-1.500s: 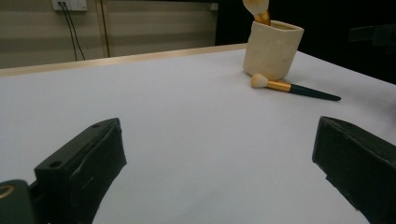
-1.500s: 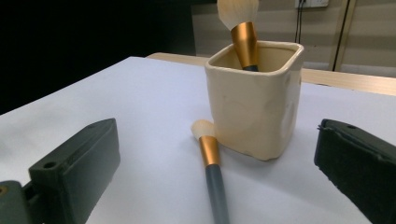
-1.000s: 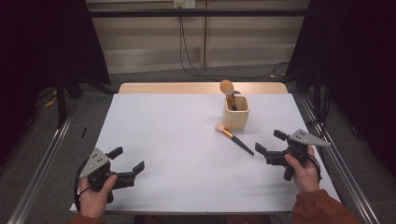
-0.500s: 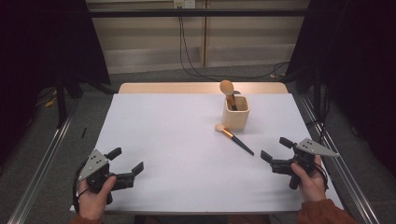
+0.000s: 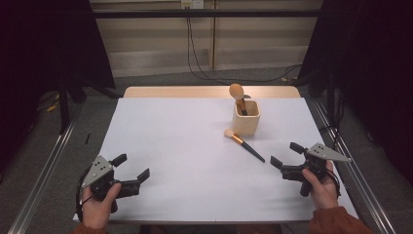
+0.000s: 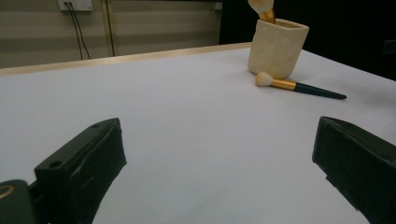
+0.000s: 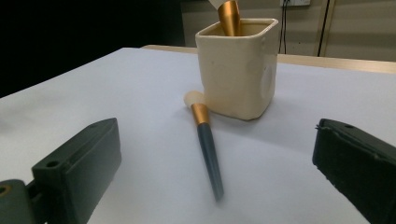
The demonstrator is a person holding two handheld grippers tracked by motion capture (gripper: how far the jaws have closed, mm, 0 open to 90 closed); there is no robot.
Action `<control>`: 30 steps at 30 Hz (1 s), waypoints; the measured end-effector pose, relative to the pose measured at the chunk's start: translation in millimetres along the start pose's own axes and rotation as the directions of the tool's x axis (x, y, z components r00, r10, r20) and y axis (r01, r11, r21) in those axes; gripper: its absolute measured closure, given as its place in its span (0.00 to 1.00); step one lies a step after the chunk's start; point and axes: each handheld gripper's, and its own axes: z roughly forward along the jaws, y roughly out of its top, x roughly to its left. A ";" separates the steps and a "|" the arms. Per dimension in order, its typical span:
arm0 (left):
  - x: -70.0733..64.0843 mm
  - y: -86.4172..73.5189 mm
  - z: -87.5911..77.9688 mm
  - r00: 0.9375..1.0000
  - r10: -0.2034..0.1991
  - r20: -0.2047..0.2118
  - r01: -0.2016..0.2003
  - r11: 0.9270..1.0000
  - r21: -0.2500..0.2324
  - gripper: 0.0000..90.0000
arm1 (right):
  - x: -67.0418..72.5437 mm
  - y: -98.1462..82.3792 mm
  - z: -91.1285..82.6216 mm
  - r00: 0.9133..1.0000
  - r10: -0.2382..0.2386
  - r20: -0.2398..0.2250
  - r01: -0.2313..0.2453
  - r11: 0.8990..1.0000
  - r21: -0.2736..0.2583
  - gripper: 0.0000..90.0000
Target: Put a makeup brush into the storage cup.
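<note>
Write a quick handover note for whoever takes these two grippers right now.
Left gripper: open, holding nothing, near the table's front left corner.
Right gripper: open, holding nothing, facing the loose brush's handle end.
Cream square ceramic cup: upright, with one gold-handled makeup brush standing inside.
Dark-handled makeup brush with gold ferrule: flat on the white table cover, just in front of the cup.
Left to do, probably: put it in the cup.
</note>
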 end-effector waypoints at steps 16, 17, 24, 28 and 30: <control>-2.2 1.4 1.7 1.000 0.019 0.005 -0.019 1.000 0.007 0.02 | 1.0 7.4 17.1 0.999 -0.014 -0.039 0.015 0.999 0.042 0.01; -2.2 1.5 1.6 1.000 0.019 0.004 -0.019 1.000 0.005 0.02 | 0.9 8.2 18.3 0.999 -0.019 -0.045 0.021 0.999 0.046 0.01; -1.8 1.9 0.6 1.000 0.017 0.004 -0.017 1.000 -0.006 0.02 | 2.3 16.7 30.4 0.997 -0.042 -0.060 0.046 0.996 0.073 0.03; -2.3 1.7 1.4 1.000 0.020 0.005 -0.020 1.000 -0.002 0.02 | 2.5 19.9 38.1 0.997 -0.035 -0.064 0.041 0.995 0.089 0.02; -2.0 1.8 1.4 1.000 0.019 0.004 -0.019 1.000 -0.003 0.02 | 2.7 22.5 41.6 0.997 -0.037 -0.066 0.043 0.995 0.092 0.02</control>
